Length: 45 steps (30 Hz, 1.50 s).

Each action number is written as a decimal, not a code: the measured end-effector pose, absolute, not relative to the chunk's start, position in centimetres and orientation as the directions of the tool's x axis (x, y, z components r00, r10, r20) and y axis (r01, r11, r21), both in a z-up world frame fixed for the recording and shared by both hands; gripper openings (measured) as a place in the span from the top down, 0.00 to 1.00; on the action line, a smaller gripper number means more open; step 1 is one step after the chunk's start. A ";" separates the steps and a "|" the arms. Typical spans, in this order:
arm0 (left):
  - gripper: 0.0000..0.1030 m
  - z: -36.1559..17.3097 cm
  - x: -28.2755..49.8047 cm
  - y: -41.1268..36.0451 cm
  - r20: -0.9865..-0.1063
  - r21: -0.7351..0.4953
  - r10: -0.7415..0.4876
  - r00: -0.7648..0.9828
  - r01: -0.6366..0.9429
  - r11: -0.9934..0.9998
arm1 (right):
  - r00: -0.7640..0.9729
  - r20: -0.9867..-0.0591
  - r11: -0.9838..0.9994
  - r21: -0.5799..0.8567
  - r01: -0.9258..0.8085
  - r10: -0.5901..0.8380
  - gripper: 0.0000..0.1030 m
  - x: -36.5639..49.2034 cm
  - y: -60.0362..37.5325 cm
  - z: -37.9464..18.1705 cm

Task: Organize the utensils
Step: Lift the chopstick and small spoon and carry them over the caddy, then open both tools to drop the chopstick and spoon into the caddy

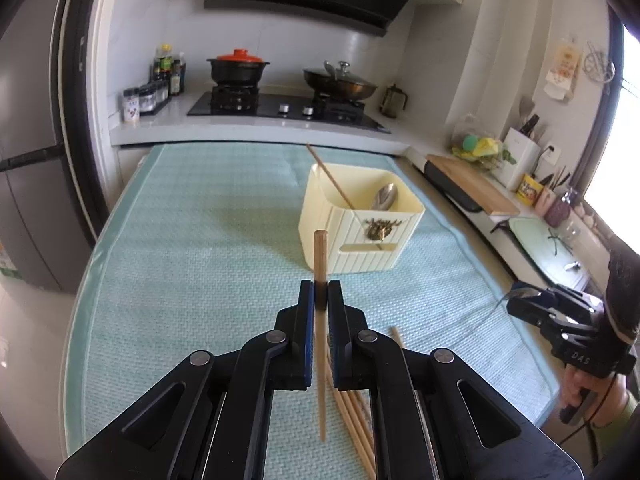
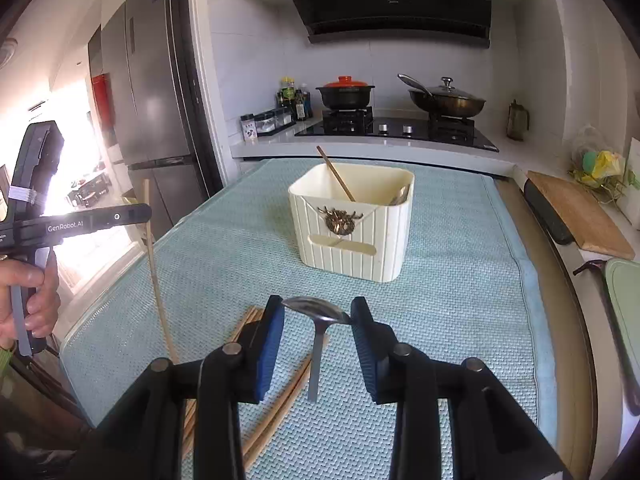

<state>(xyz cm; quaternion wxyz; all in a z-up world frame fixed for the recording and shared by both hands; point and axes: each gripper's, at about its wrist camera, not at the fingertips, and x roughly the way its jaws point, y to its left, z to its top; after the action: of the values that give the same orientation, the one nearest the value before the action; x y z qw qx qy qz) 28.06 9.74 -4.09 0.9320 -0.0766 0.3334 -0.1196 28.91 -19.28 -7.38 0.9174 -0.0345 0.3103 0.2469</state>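
A light teal woven mat (image 1: pixel 200 264) covered the table, with a kitchen counter behind it carrying a gas hob (image 1: pixel 280 106), a black pot with an orange lid (image 1: pixel 238 65) and a lidded wok (image 1: pixel 340 82). A grey refrigerator (image 2: pixel 156 80) stood at the left of the counter, and a wooden cutting board (image 2: pixel 580 216) lay on the side counter at the right.

On the far half of the mat stood a cream ribbed utensil holder (image 2: pixel 352 232) with a brass ornament on its front. Inside it one chopstick (image 1: pixel 330 176) leaned toward the back left corner, its tip poking above the rim, and a metal spoon (image 1: pixel 384 196) rested in the right part.

The left gripper (image 1: pixel 320 300) was clamped on a single wooden chopstick (image 1: pixel 320 256), which stood nearly upright between the blue pads, well clear of the mat; a person's hand (image 2: pixel 28 304) squeezed its handle. The right gripper (image 2: pixel 318 320) held a steel spoon (image 2: pixel 316 312) across the bowl, jaws partly closed with both pads against the bowl's edges, the handle hanging down toward the mat. Both held pieces were in the air over the near half of the mat, short of the holder.

A loose bundle of chopsticks (image 2: pixel 280 396) lay on the near edge of the mat, just below the two grippers.
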 end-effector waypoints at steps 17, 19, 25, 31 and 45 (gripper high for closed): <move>0.96 -1.0 28.4 9.3 -0.537 -0.236 -0.301 0.788 0.202 0.950 | 0.714 -0.554 0.866 0.027 -0.499 0.428 0.67 28.9 -18.1 -3.2; 0.96 -0.6 29.1 9.3 -0.534 -0.238 -0.309 0.787 0.211 0.948 | 0.712 -0.556 0.864 0.020 -0.504 0.429 0.67 29.3 -18.2 -2.7; 0.96 1.7 32.5 8.9 -0.526 -0.224 -0.323 0.787 0.238 0.945 | 0.717 -0.549 0.860 0.008 -0.510 0.429 0.67 32.3 -18.2 -0.1; 0.96 6.5 36.8 7.8 -0.468 -0.179 -0.327 0.821 0.275 0.945 | 0.751 -0.504 0.865 -0.014 -0.502 0.428 0.67 37.2 -17.6 4.2; 0.96 3.4 49.5 4.4 -0.545 -0.195 -0.332 0.770 0.268 0.943 | 0.706 -0.578 0.878 0.038 -0.478 0.409 0.67 50.4 -14.8 1.8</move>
<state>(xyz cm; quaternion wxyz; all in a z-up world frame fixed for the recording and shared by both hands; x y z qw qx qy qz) 49.46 4.43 3.37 0.9392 -0.0532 0.2992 -0.1598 50.35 -14.75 1.77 0.9217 -0.0575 0.2987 0.2406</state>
